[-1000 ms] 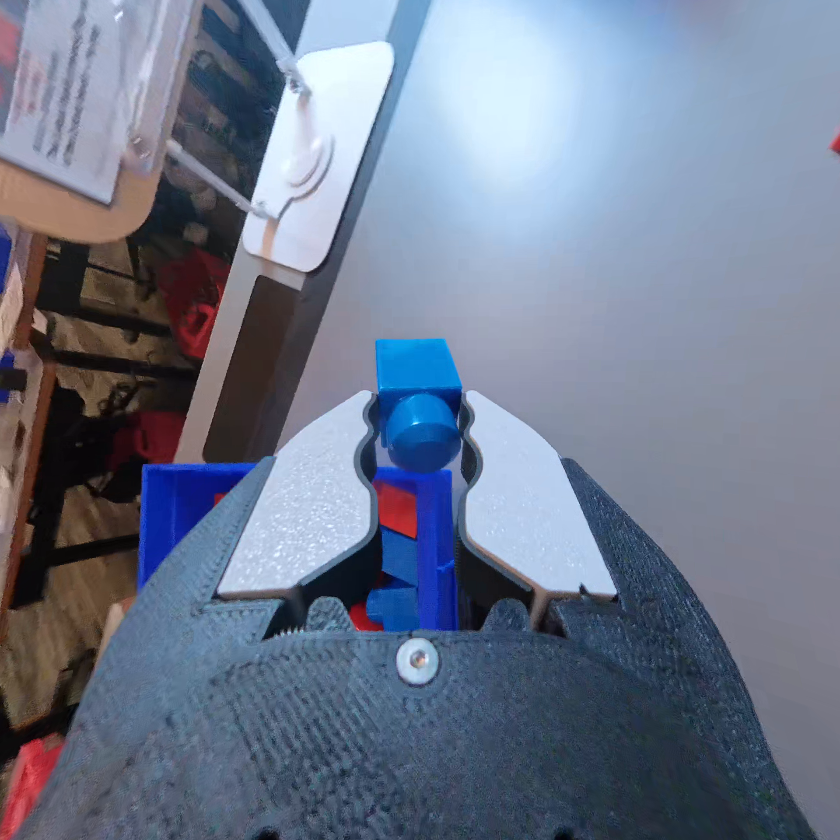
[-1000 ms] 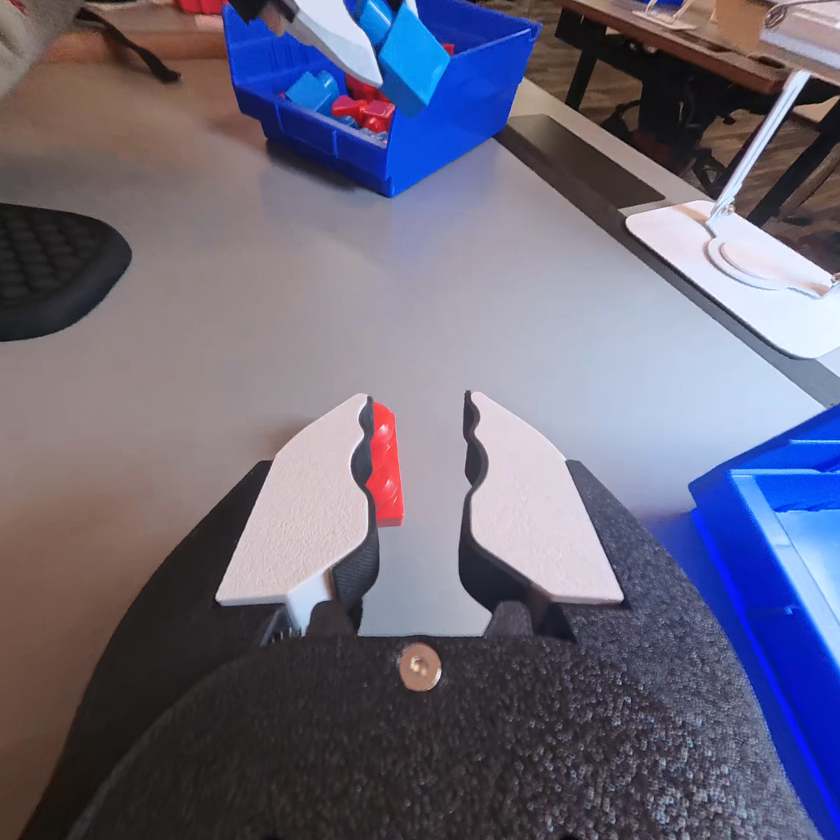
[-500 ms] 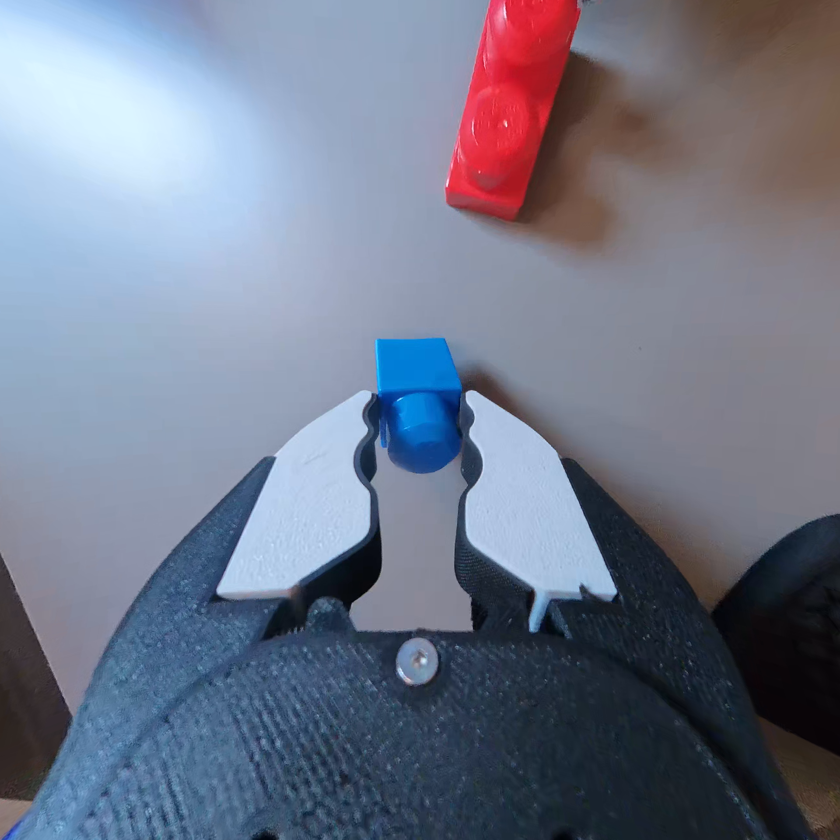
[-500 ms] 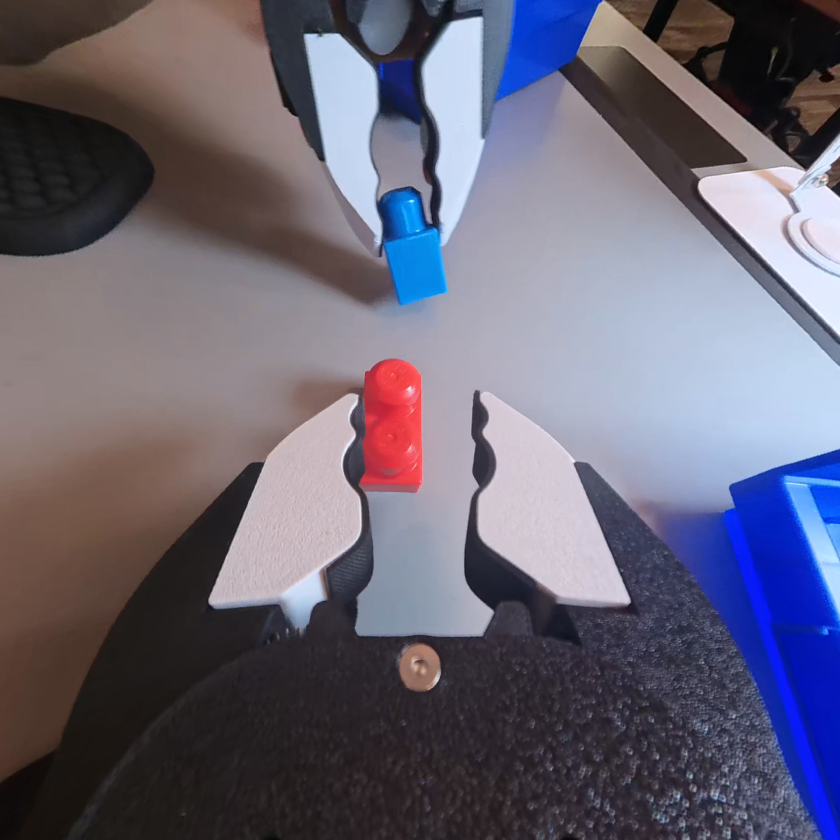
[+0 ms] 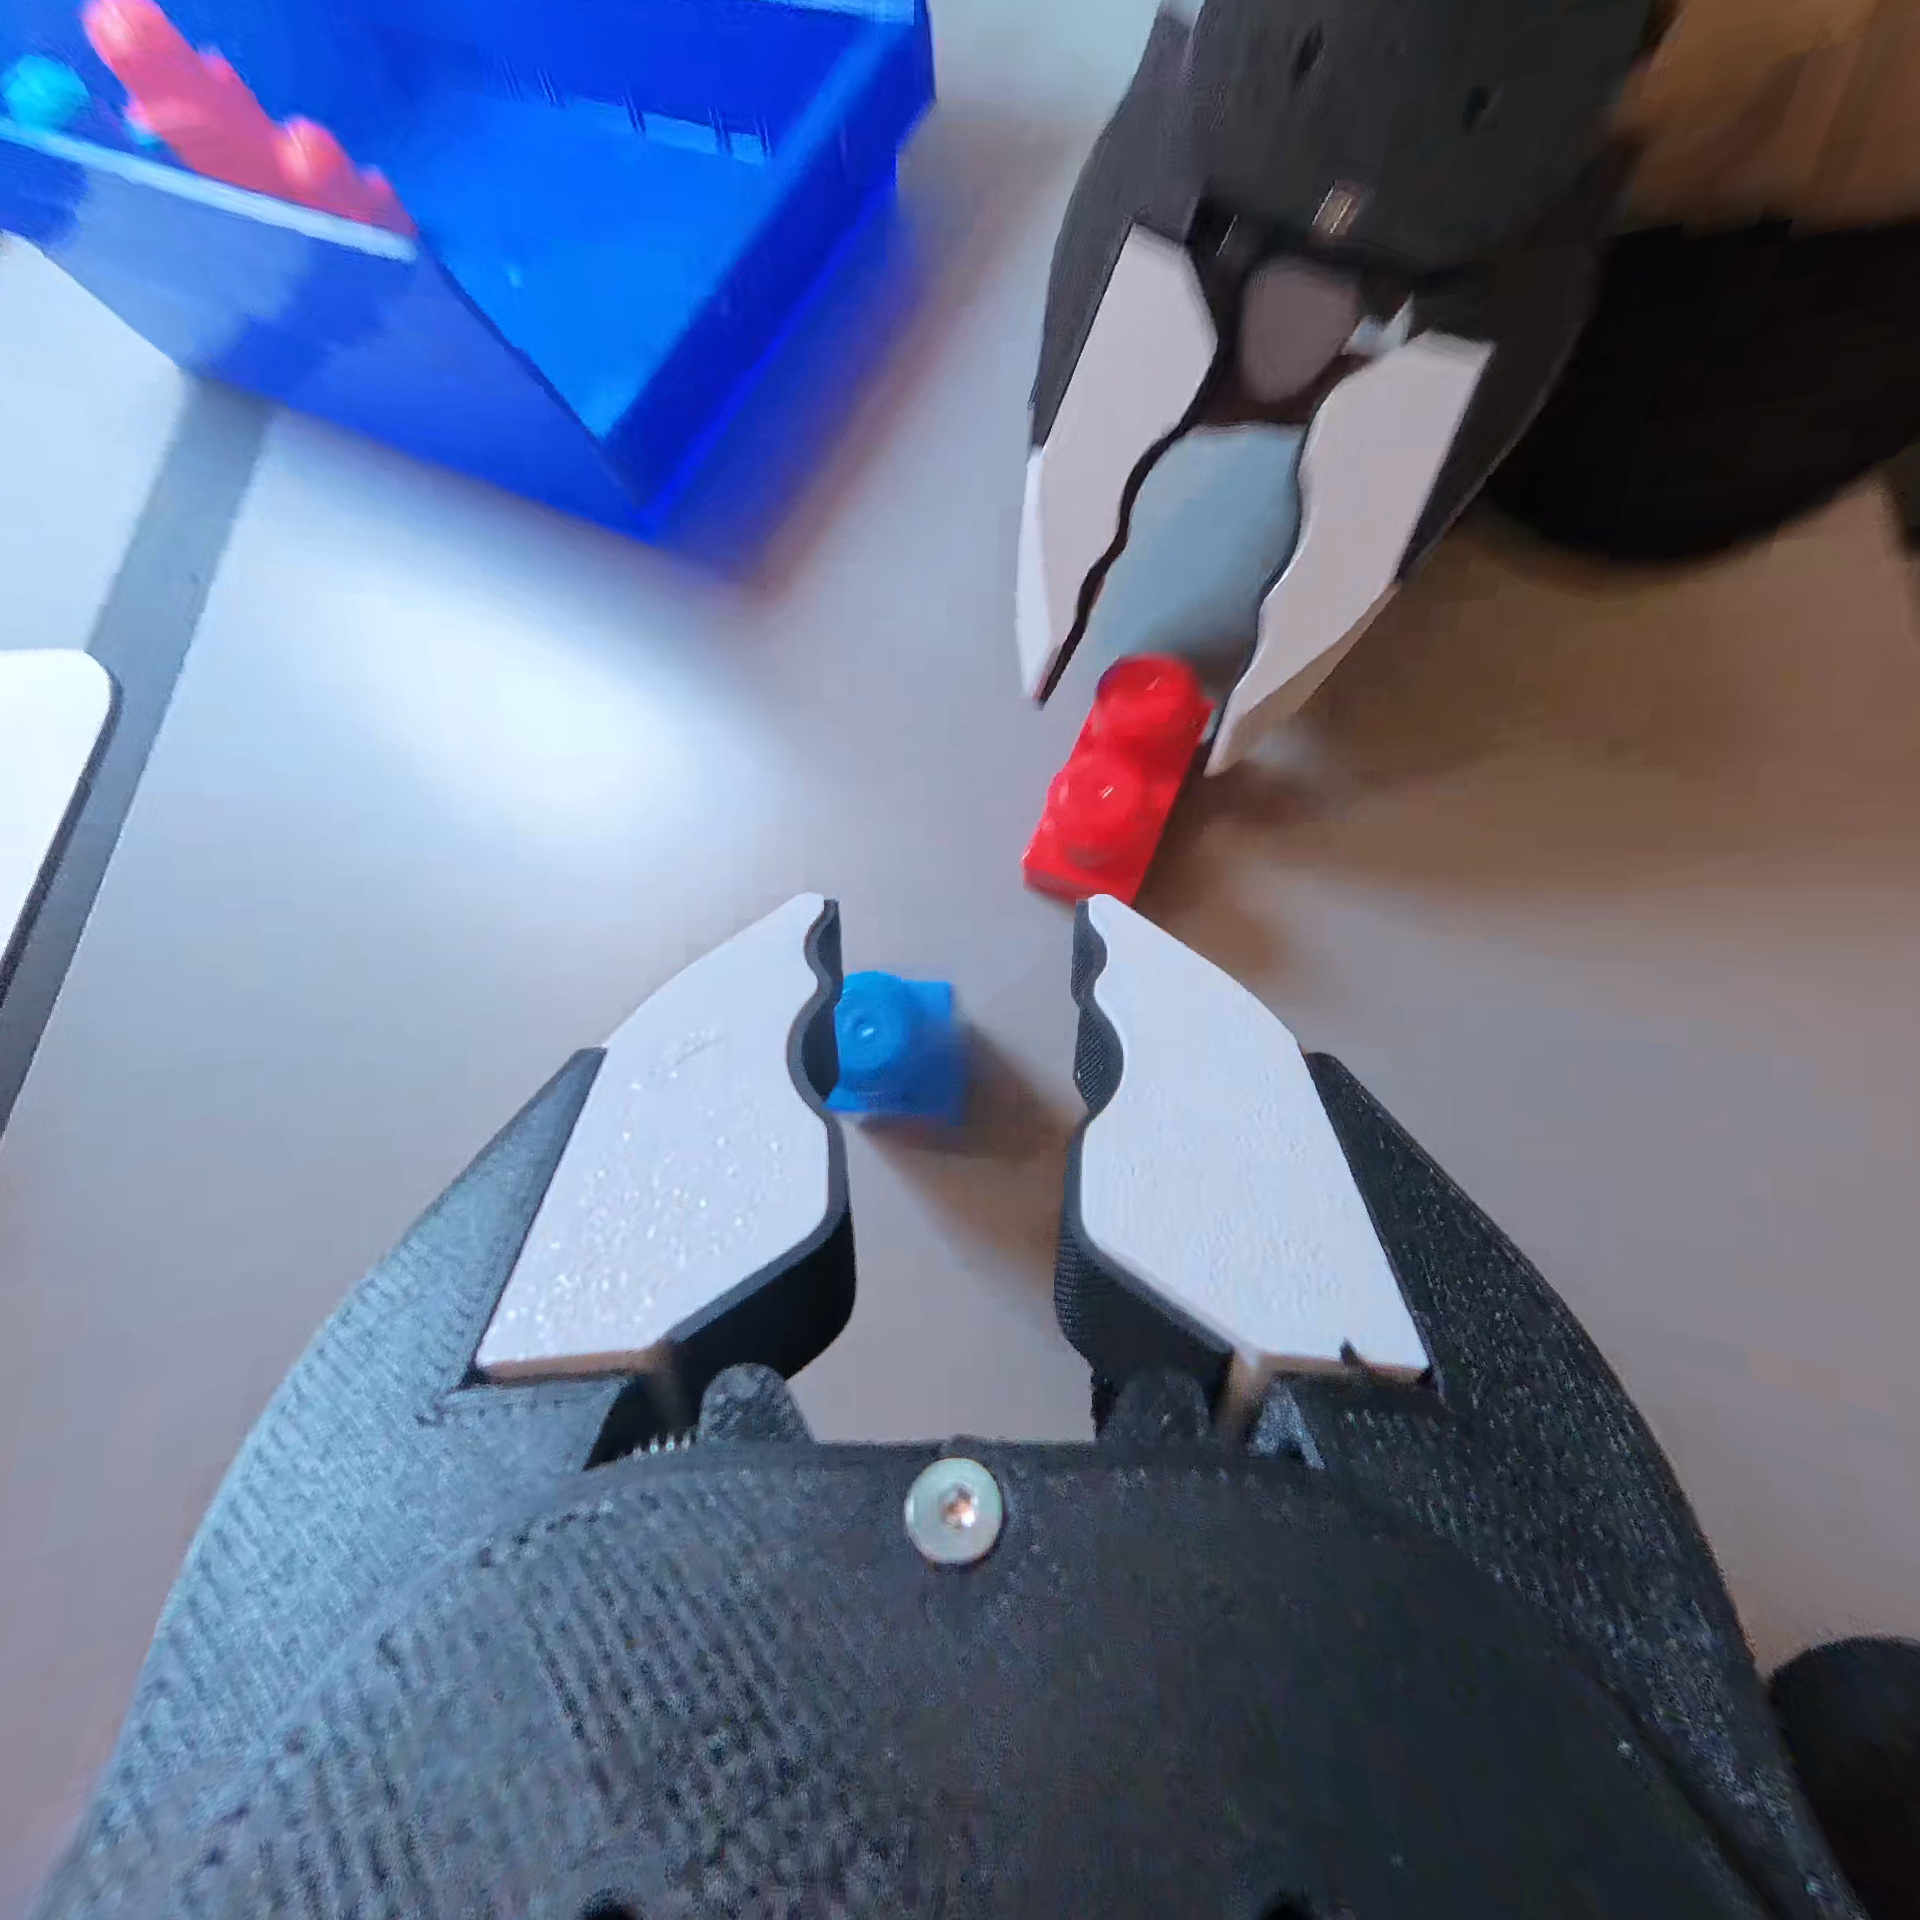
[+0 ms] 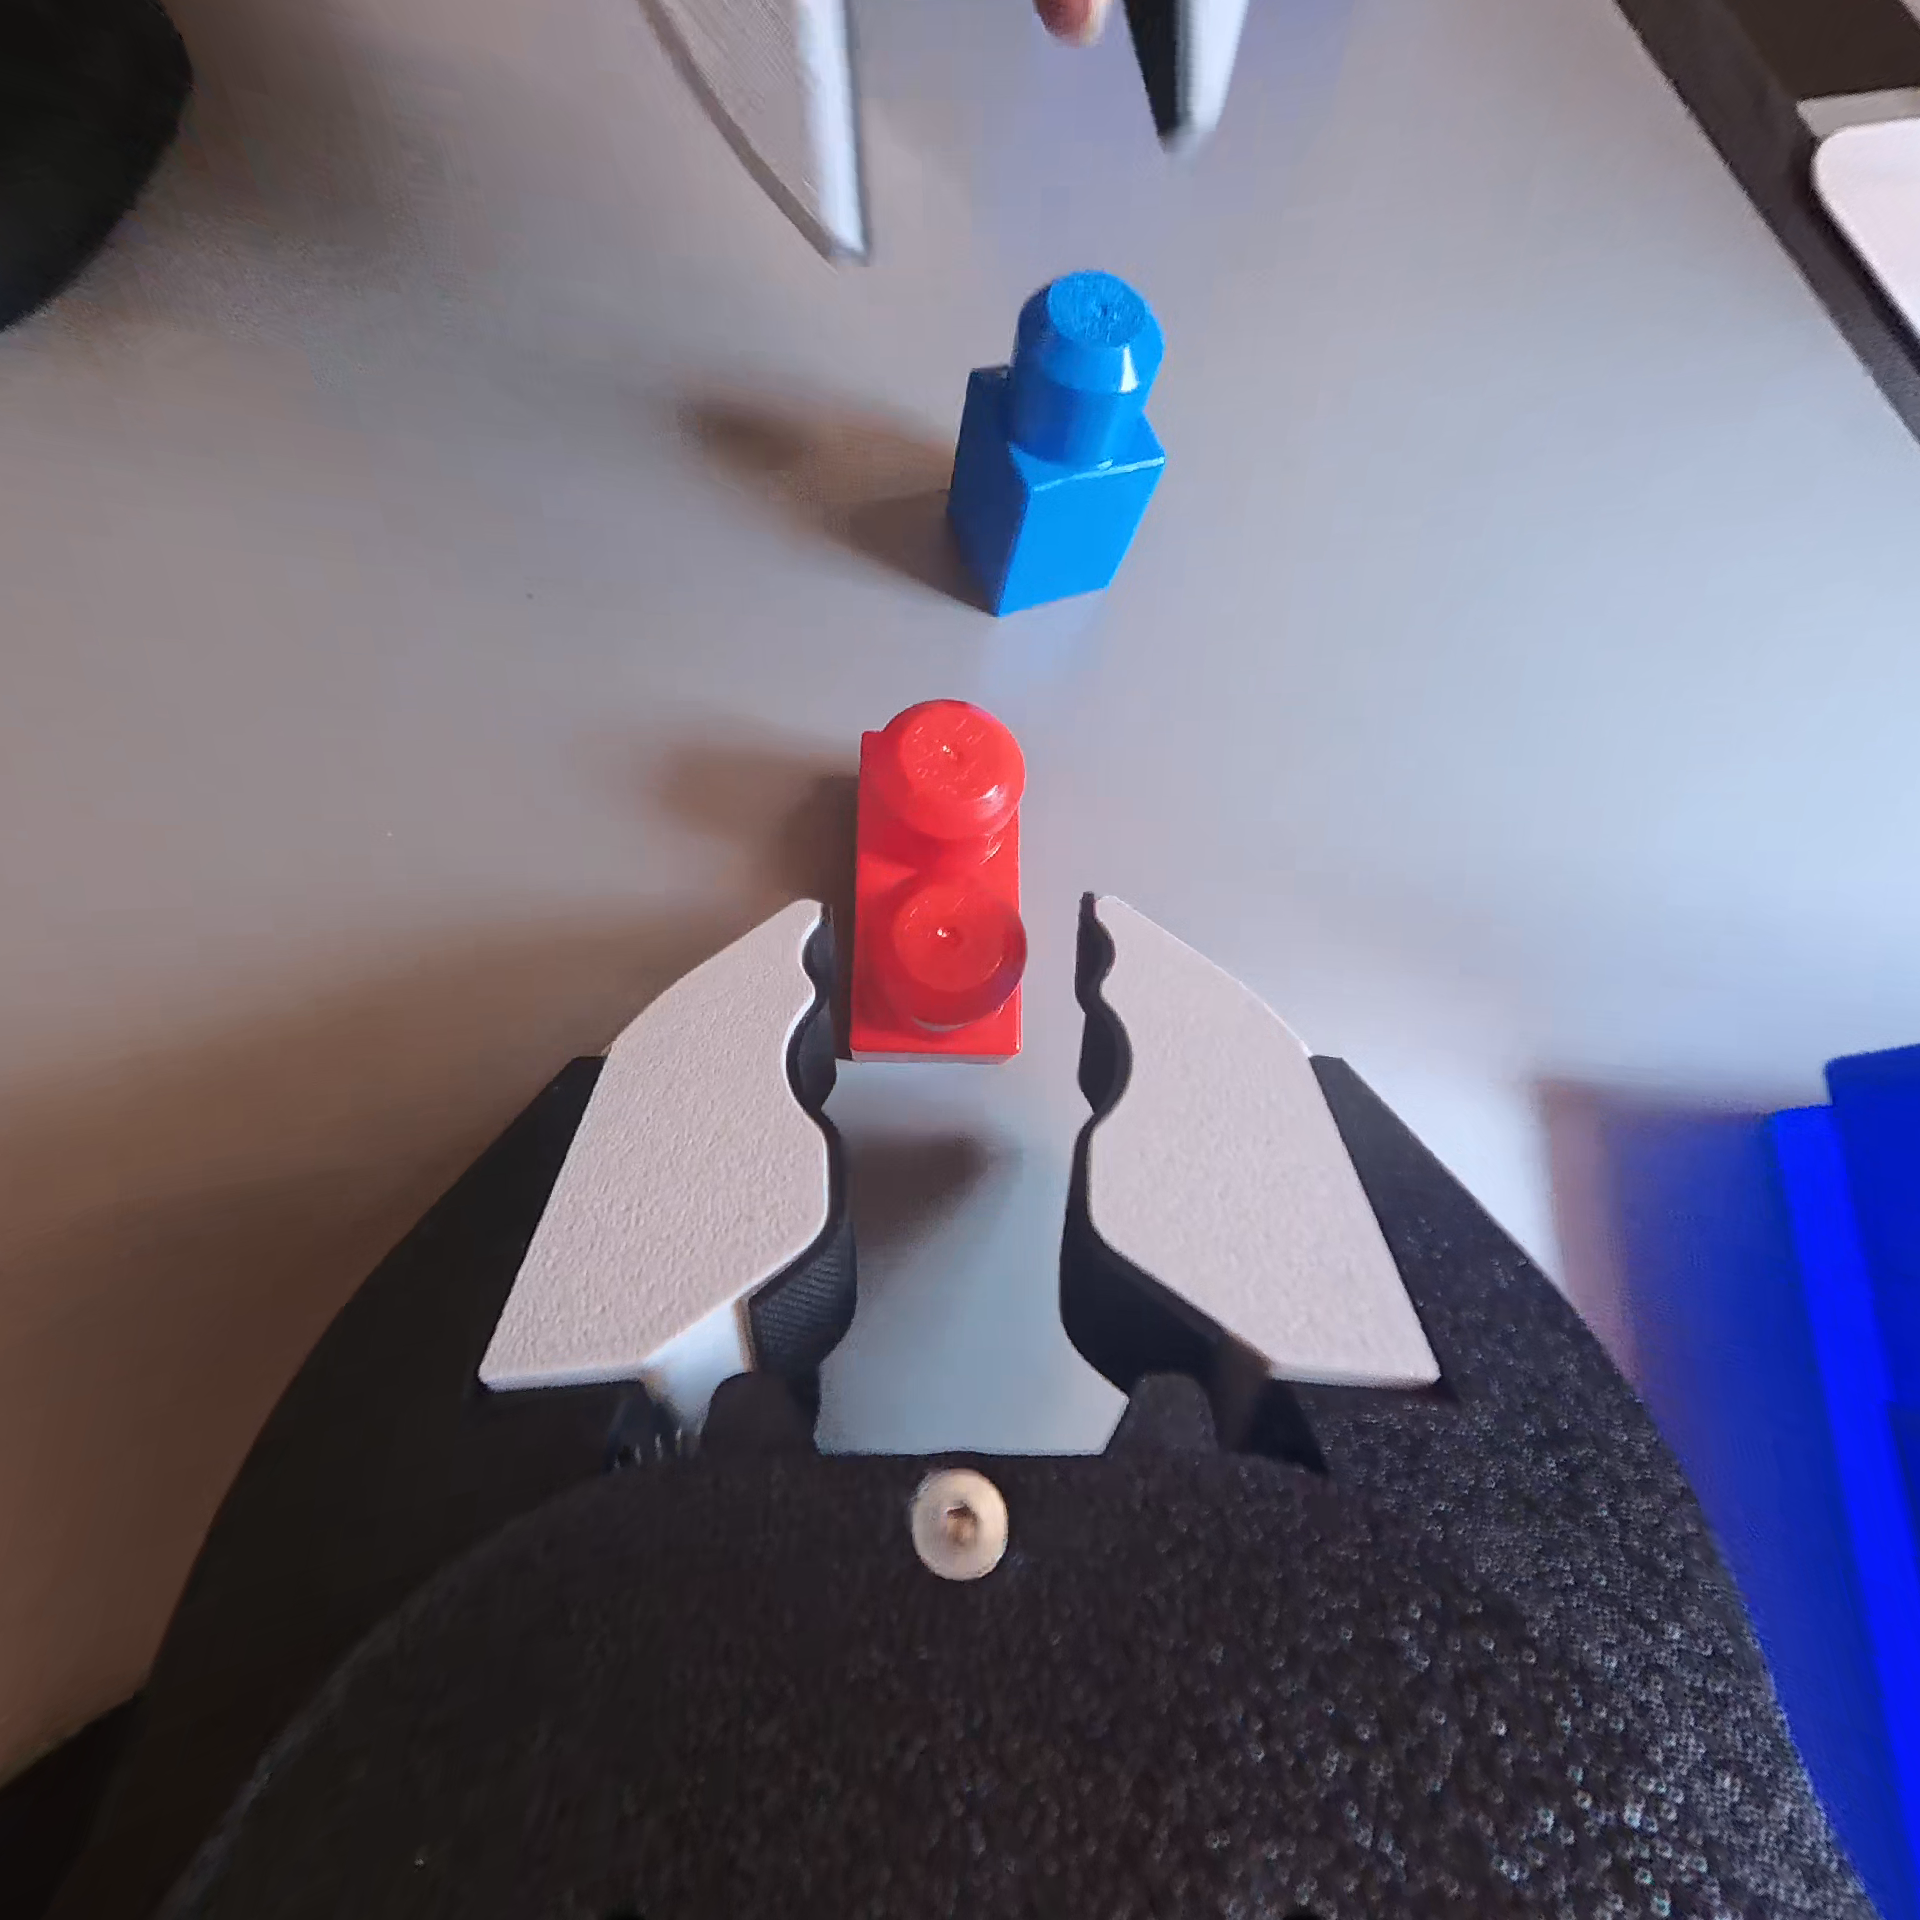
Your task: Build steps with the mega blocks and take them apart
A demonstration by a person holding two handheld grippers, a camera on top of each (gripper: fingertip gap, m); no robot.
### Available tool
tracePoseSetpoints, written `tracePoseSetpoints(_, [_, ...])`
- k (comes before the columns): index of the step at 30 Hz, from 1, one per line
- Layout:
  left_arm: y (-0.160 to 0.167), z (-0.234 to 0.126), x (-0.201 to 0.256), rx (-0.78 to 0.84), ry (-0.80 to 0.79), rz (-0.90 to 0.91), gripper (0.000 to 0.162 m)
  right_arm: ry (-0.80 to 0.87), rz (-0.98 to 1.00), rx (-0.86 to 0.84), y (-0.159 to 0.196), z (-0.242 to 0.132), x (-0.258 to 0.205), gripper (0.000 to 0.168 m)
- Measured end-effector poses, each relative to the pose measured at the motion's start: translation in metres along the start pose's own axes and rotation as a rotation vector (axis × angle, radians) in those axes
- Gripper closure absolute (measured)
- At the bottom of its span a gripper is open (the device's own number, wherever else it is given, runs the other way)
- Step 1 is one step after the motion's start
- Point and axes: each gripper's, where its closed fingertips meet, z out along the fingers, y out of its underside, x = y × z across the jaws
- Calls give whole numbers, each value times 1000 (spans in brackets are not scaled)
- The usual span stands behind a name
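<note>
Both wrist cameras face each other closely, sharing two blocks (image 6: 1049, 478).

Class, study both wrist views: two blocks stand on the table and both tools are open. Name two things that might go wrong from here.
1. The blue block is tall and narrow, and stands free beside one finger of the open left tool; a nudge might topple it.
2. The red block lies partly between the open right tool fingers, off-centre; closing could twist or push it across the table.

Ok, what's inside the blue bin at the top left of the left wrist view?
Red blocks and one blue piece in the blue bin; its wall hides anything lower.
</note>
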Motion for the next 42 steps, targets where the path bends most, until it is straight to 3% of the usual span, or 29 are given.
tracePoseSetpoints(4, [-13, -13, 30, 220, -29, -72, 120, 7, 0, -58, 8, 6, 0, 135])
tracePoseSetpoints(6, [-14, -18, 40, 324, -44, -147, 122, 4, 19, -4, -1, 2, 1, 139])
tracePoseSetpoints(10, [-5, -23, 39, 451, -80, -279, 122, -88, 165, 421, -61, -33, 2, 139])
tracePoseSetpoints(13, [-9, -25, 38, 523, -3, -388, 120, -171, 250, 706, -98, -68, -1, 139])
tracePoseSetpoints(18, [-38, -39, 54, 700, 136, -402, 112, -291, 320, 932, -124, -85, -20, 139])
tracePoseSetpoints(25, [-51, -56, 67, 790, 165, -356, 125, -374, 303, 938, -139, -59, -51, 138])
tracePoseSetpoints(36, [-40, -58, 62, 766, 200, -382, 127, -348, 261, 872, -131, -45, -51, 138])
tracePoseSetpoints(42, [-40, -61, 63, 775, 218, -386, 127, -363, 295, 925, -135, -51, -49, 139])
